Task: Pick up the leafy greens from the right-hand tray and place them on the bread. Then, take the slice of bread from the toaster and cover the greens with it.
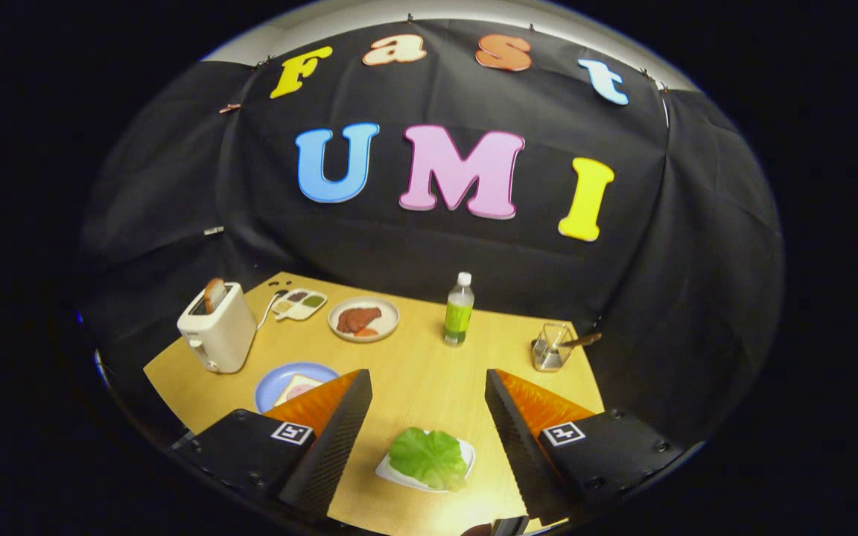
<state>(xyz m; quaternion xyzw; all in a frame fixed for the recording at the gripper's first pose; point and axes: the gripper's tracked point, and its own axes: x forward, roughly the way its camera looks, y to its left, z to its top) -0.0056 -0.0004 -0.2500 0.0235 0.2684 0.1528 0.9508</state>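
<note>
Hovering above the tabletop (414, 372), the hand-held gripper (427, 420) is keeping its two fingers wide apart, gripping nothing. Between the fingers, close in, a small white tray (392, 470) is sitting on the wood, and the leafy greens (429, 455) are lying in it, one crinkled bunch covering most of the tray and spilling over its near rim. Neither finger is touching the greens or the tray.

Just beyond the left finger, a blue plate (274, 383) is resting on the tabletop, partly hidden behind that finger, and a slice of bread (296, 387) with something pinkish on top is lying on it. Farther back on that side a white toaster (217, 327) is standing upright, with a second bread slice (214, 294) poking up out of its slot. A white cord is running from the toaster toward a divided dish (299, 303) behind it, whose small compartments are holding dark, tan and green fillings that are too small to tell apart further.

Beside that dish, a round white plate (363, 318) is carrying reddish-brown slices of meat (358, 318). Near the middle of the far edge, a capped bottle (459, 310) of green liquid is standing upright. Beyond the right finger, a clear glass jar (550, 348) is sitting near the corner with a wooden-handled tool (582, 341) leaning out of it.
</note>
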